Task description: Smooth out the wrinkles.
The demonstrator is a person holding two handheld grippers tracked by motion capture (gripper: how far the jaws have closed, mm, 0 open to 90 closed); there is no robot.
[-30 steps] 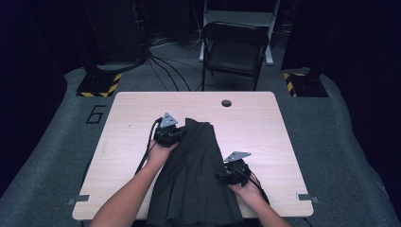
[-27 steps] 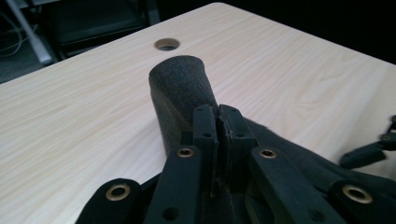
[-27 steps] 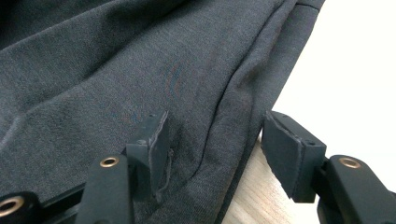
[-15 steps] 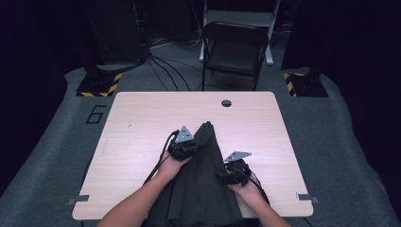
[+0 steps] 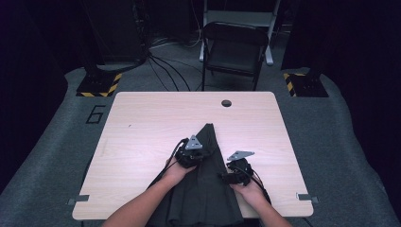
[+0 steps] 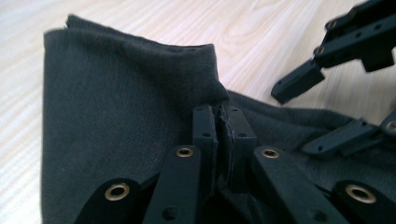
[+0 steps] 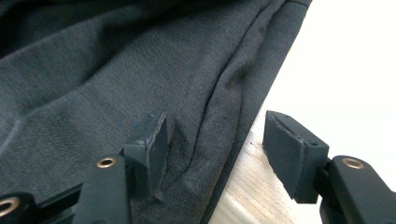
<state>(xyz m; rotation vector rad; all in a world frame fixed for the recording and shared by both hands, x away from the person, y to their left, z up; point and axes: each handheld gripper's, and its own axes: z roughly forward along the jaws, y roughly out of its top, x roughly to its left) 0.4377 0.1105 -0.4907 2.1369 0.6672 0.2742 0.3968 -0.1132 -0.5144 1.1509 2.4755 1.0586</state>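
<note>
Garment [image 5: 204, 189], dark grey, folded, soft knit

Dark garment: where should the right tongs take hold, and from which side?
Grip the dark garment at its side edge, coming in from the bare table. The right tongs stand open astride that edge, one pad over cloth, one over wood; the left tongs are pinched on a fold.
</note>
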